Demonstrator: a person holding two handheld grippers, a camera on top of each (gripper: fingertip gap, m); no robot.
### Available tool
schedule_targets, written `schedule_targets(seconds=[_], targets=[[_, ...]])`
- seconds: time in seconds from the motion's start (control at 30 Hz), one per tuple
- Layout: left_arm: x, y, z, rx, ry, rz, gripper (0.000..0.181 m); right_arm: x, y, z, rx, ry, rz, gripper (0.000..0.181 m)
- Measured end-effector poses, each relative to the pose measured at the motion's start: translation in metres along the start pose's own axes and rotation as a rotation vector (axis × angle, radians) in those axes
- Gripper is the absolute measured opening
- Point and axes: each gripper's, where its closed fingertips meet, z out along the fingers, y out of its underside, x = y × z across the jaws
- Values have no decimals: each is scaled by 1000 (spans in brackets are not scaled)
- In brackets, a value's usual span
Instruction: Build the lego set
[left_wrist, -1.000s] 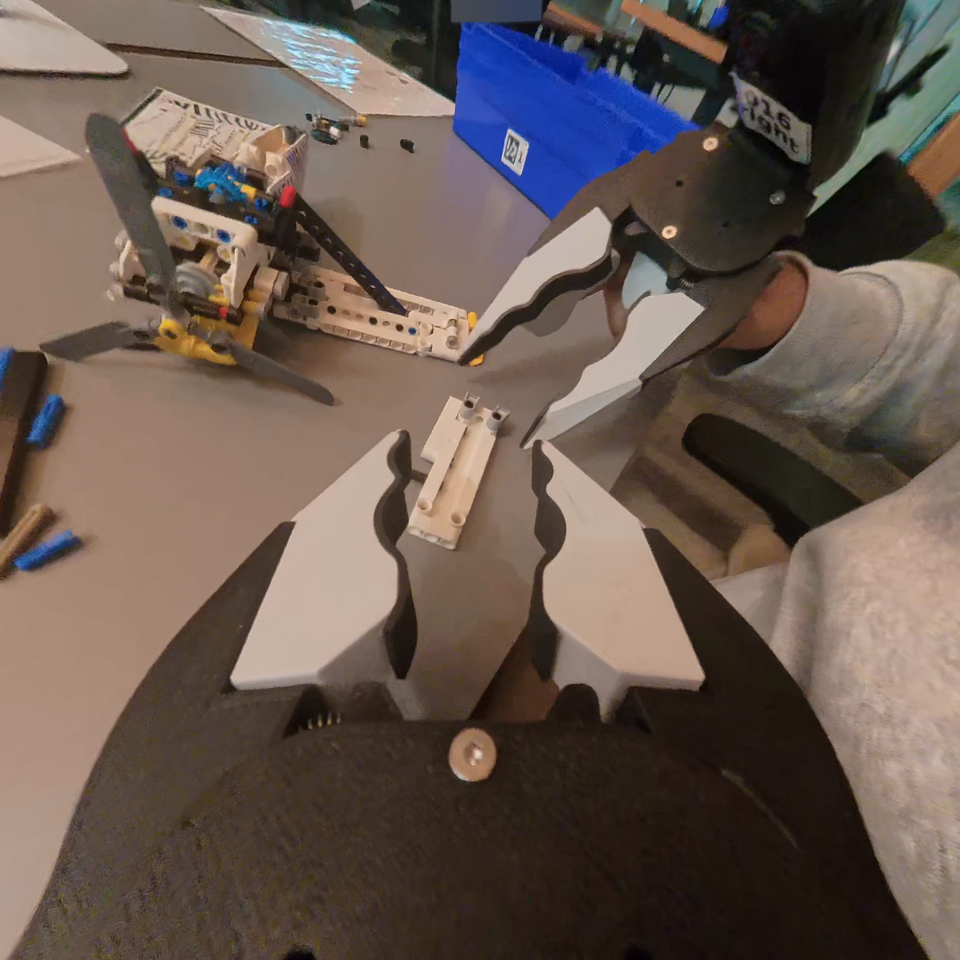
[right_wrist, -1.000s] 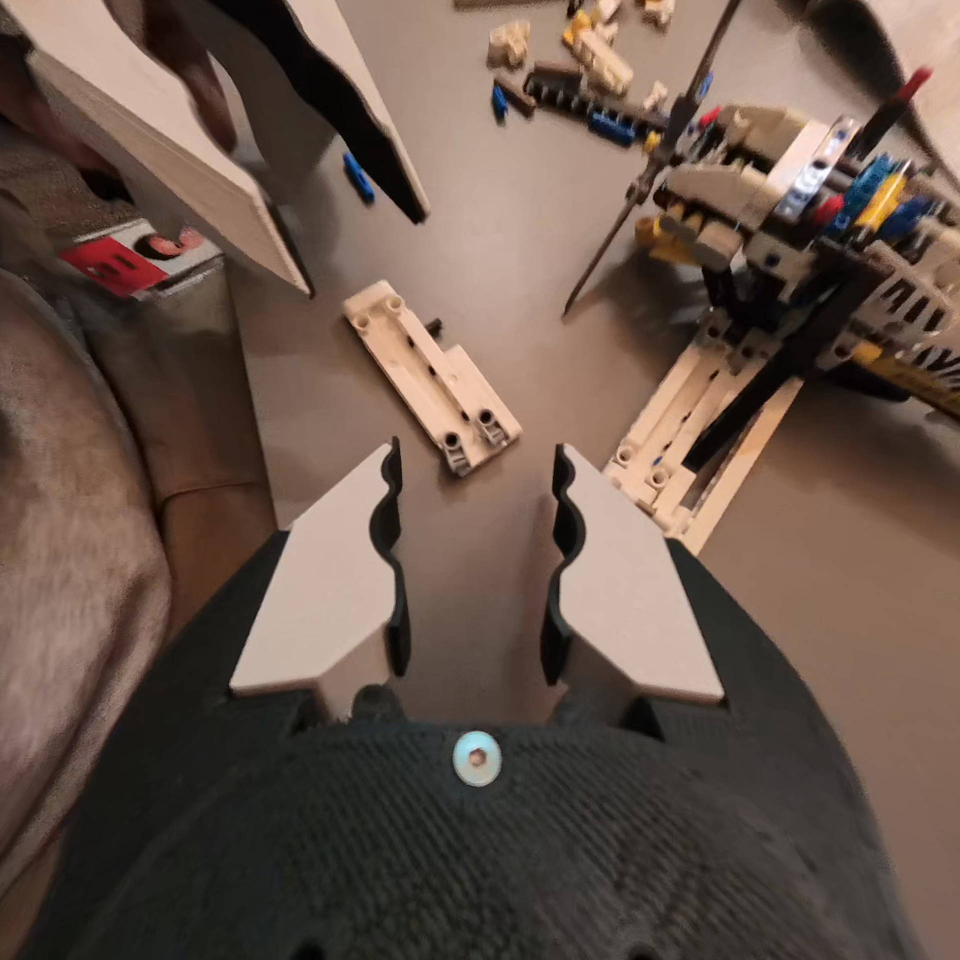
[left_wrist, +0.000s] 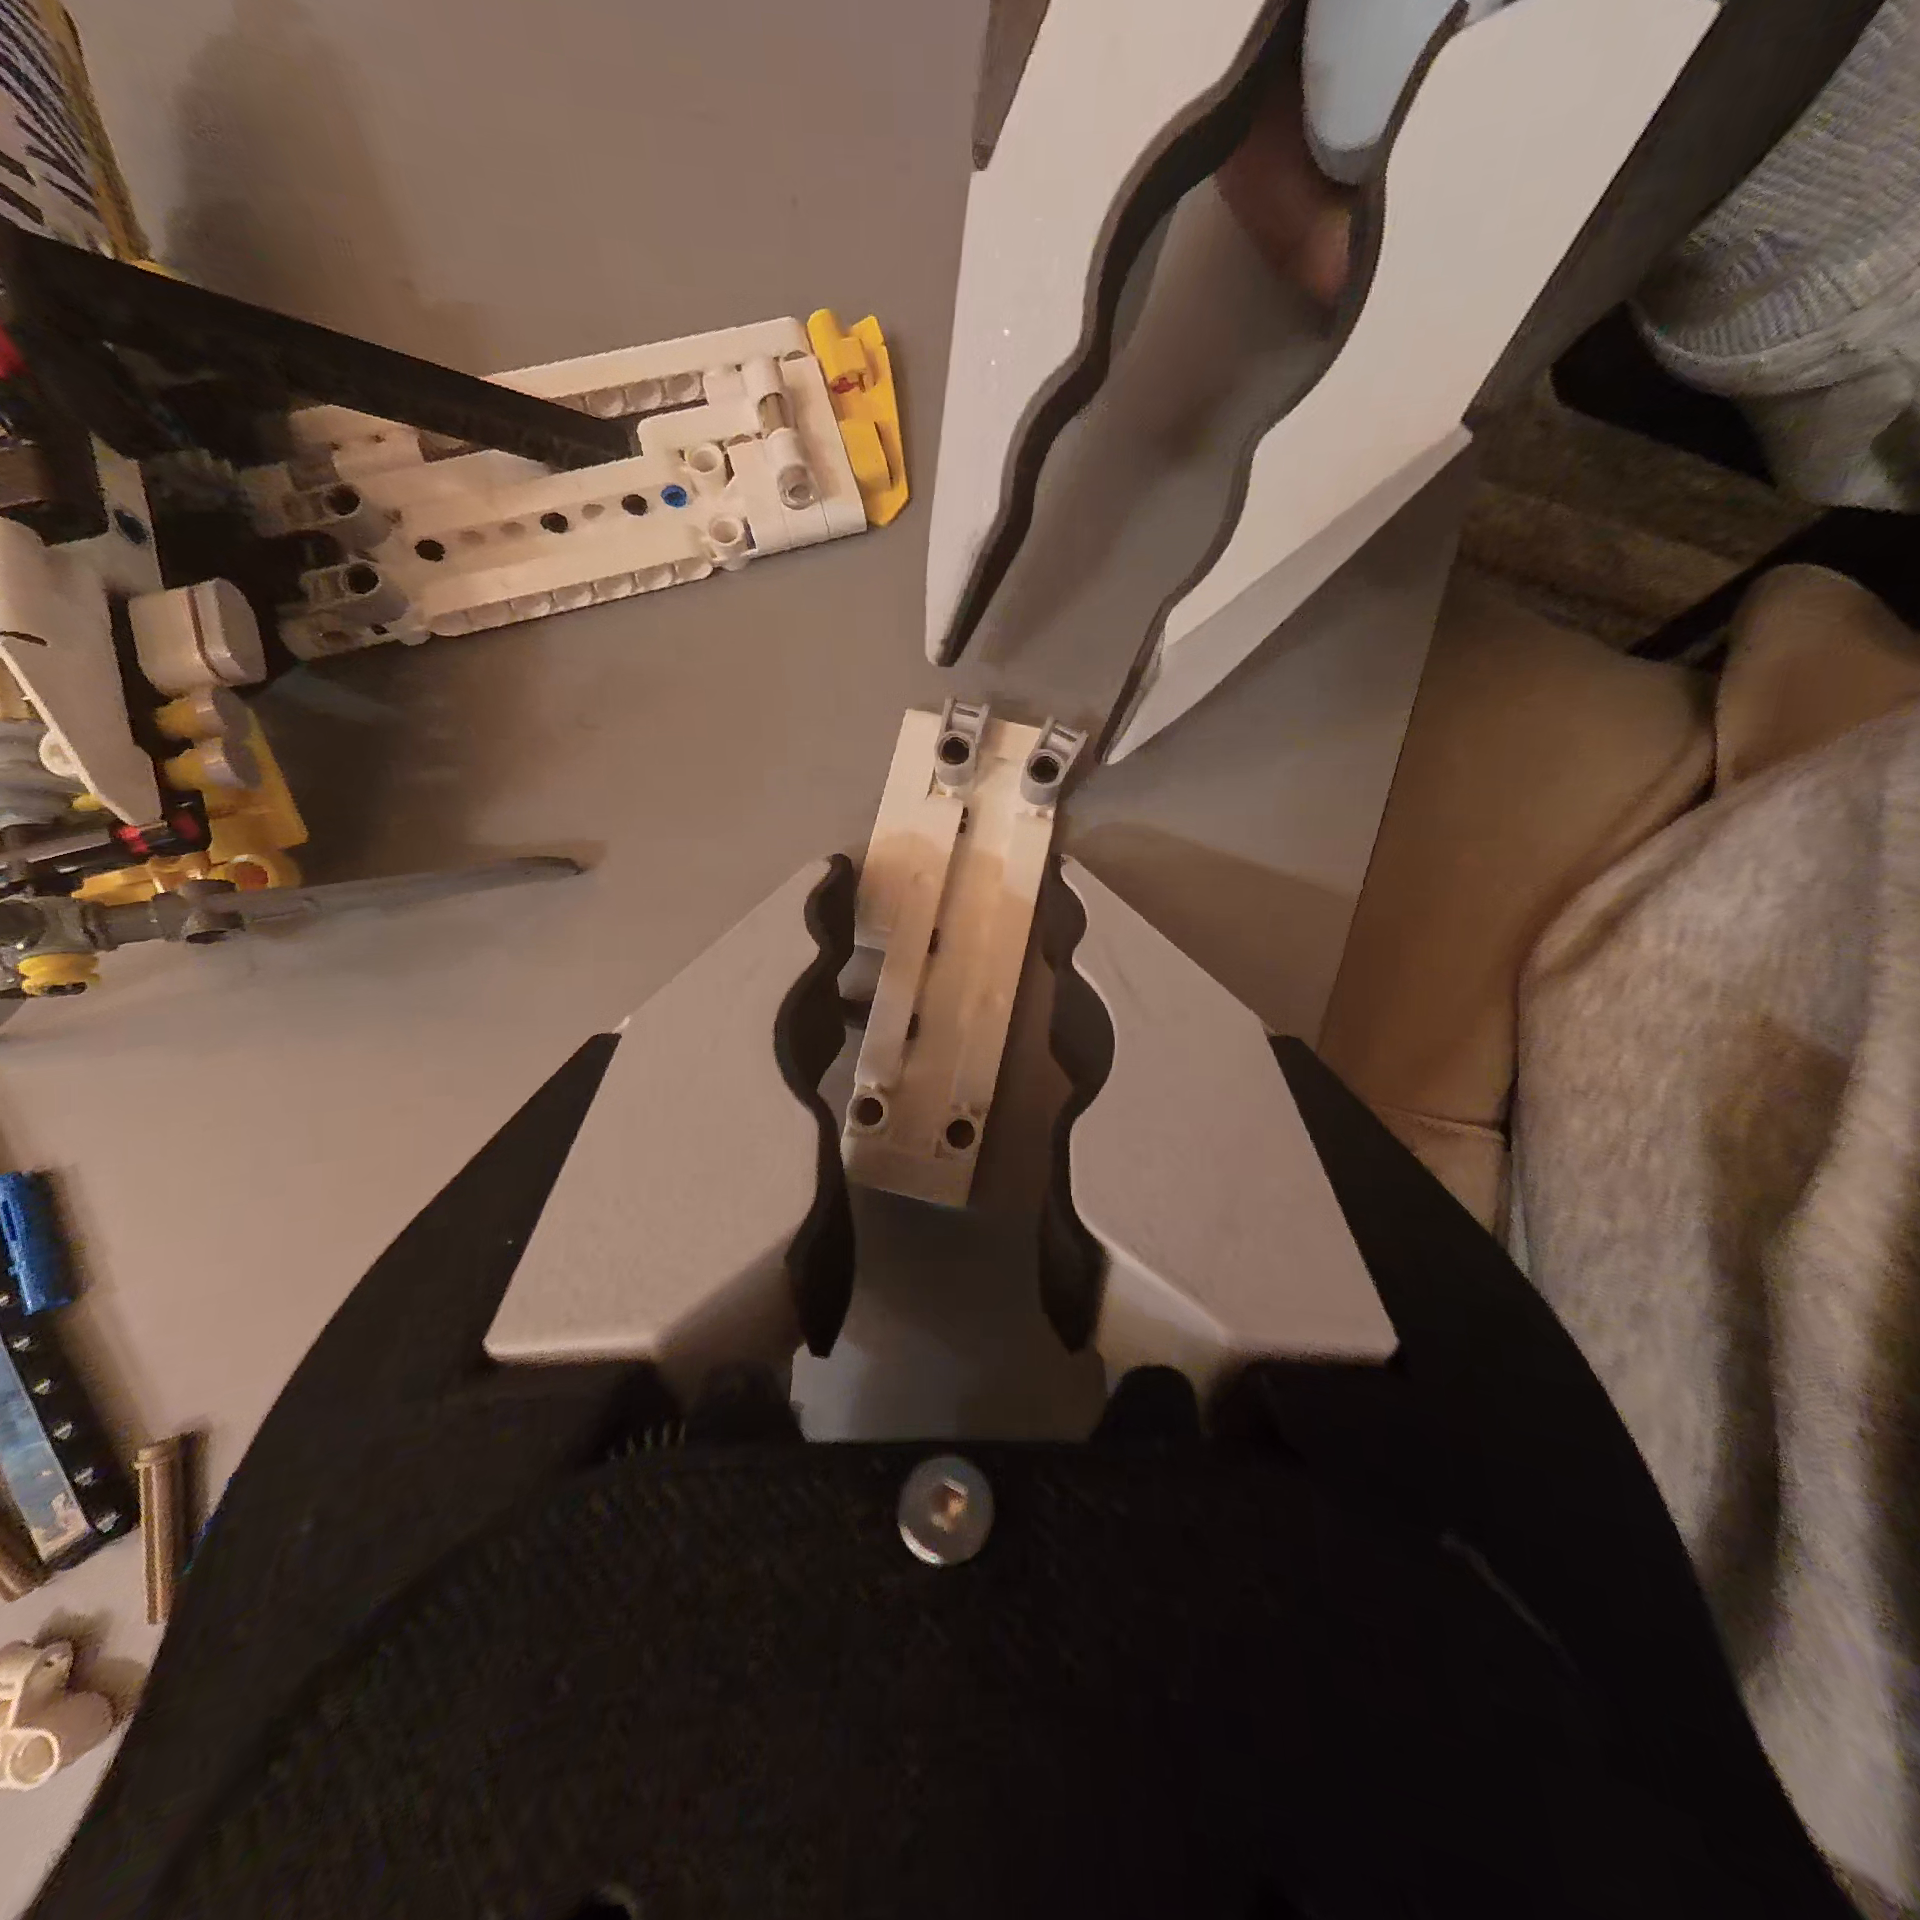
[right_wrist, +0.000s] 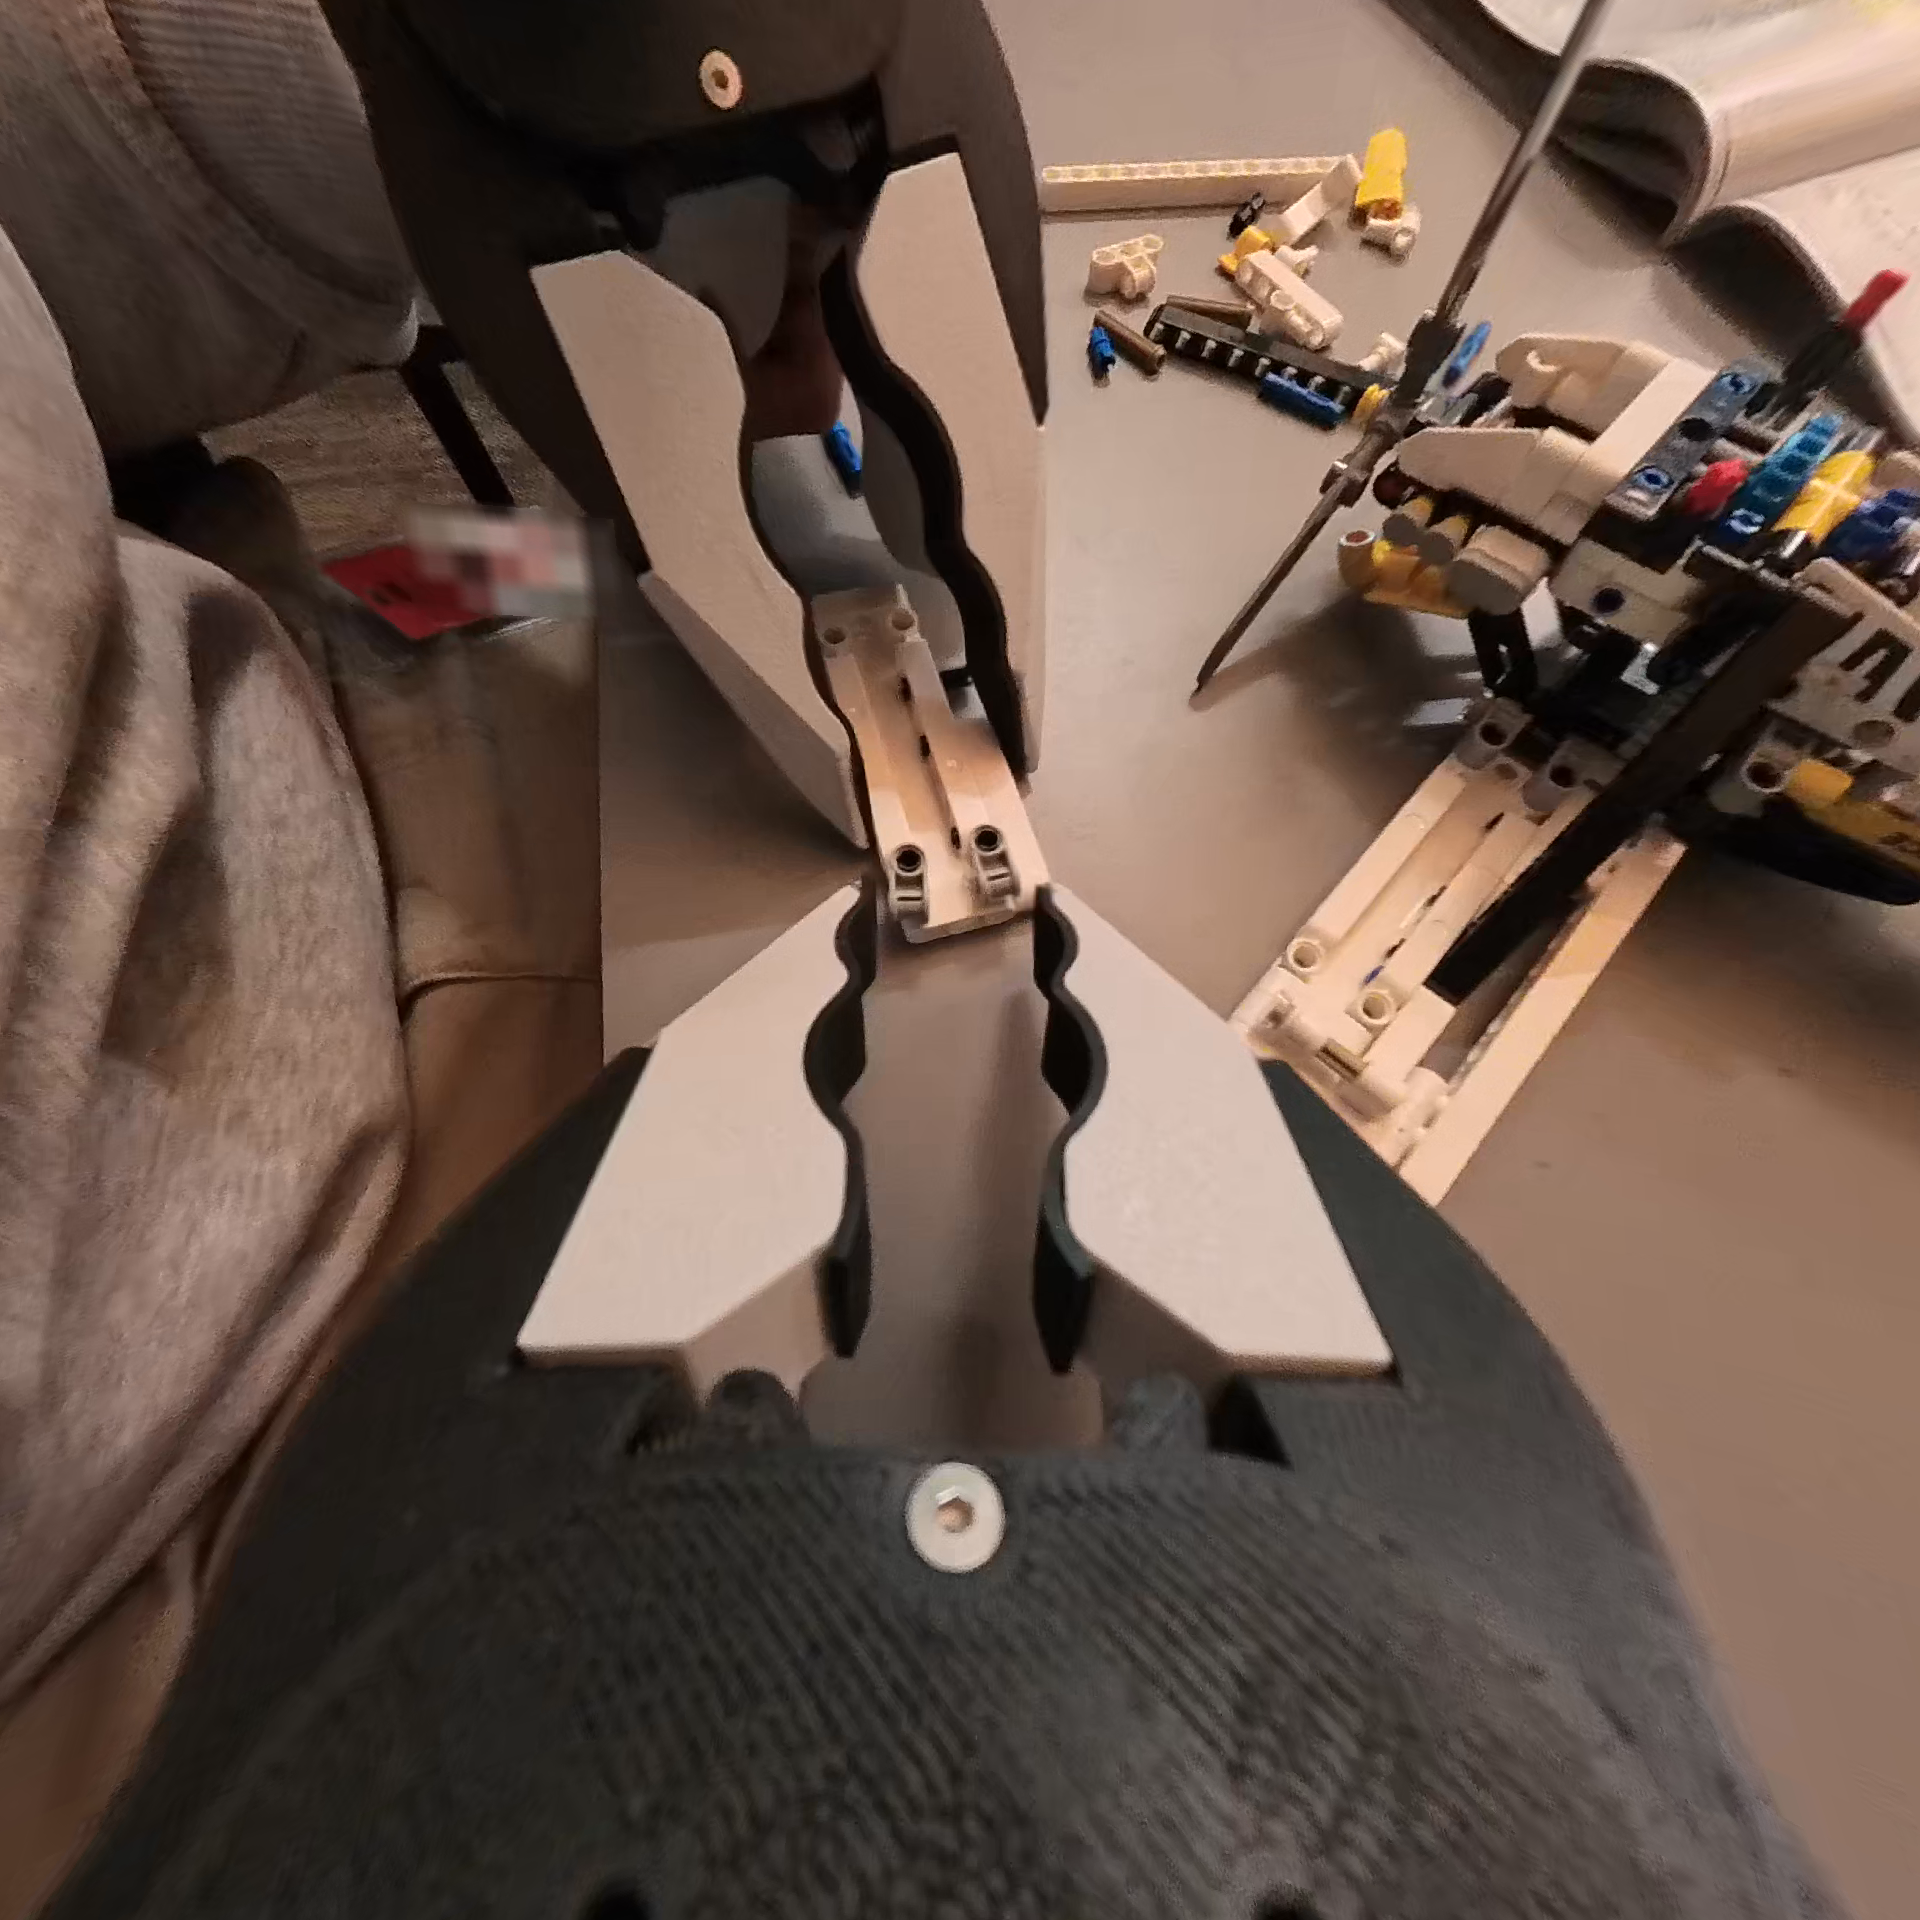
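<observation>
Shadow and tongs hide much of the white lego panel (left_wrist: 940, 971): it lies flat on the grey bench (left_wrist: 582, 187) near its edge, its long sides running between the fingers of the left tongs (left_wrist: 943, 894), which stand spread to either side of it — whether the pads press on it I cannot tell. The right tongs (right_wrist: 948, 914) come at it from the opposite end, parted as well, with their tips just beside the end that bears two grey connectors (left_wrist: 1003, 753) and nothing gripped. In the left wrist view the lego model (left_wrist: 436, 499) is cut off at the frame's left edge, so only its white beam frame, a yellow end piece and a grey rotor blade show; the right wrist view gives more of it, blurred, with black, blue, red and yellow parts. Loose pieces (right_wrist: 1262, 281) lie scattered on the bench behind, too small to name singly, and an open booklet (right_wrist: 1714, 114) is clipped by the top corner. A person's grey sleeve (right_wrist: 156, 935) and tan fabric fill the side beyond the bench edge — little of the room shows.
</observation>
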Motion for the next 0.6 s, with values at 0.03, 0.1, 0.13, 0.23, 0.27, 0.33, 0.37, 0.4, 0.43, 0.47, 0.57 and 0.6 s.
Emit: schedule_targets(seconds=[0.03, 0.1, 0.13, 0.23, 0.27, 0.33, 0.37, 0.4, 0.43, 0.47, 0.57, 0.6], targets=[[0, 0, 0, 0, 4, 2, 37, 0, 0, 0, 0, -10, 12, 31], [1, 0, 0, 0, 9, 5, 37, -1, 0, 0, -3, -27, 17, 32], [2, 0, 0, 0, 14, 9, 37, -2, 1, 1, -7, -29, 15, 31], [5, 0, 0, 0, 30, 22, 37, -5, 4, 4, -31, -39, -1, 26], [5, 0, 0, 0, 31, 22, 37, -5, 5, 4, -38, -40, -7, 25], [5, 0, 0, 1, 36, 18, 36, -6, 5, 5, -40, -39, -16, 25], [5, 0, 0, 1, 38, 18, 36, -6, 5, 5, -40, -41, -16, 25], [5, 0, 0, 1, 40, 17, 36, -6, 5, 5, -40, -42, -15, 25], [5, 0, 0, 1, 40, 18, 36, -6, 5, 5, -40, -43, -15, 25], [6, 0, 0, 1, 41, 18, 36, -6, 5, 5, -40, -43, -14, 25], [6, 0, 0, 1, 41, 19, 36, -6, 5, 4, -40, -46, -11, 25], [6, 0, 0, 1, 41, 20, 36, -6, 5, 4, -40, -47, -9, 25]])
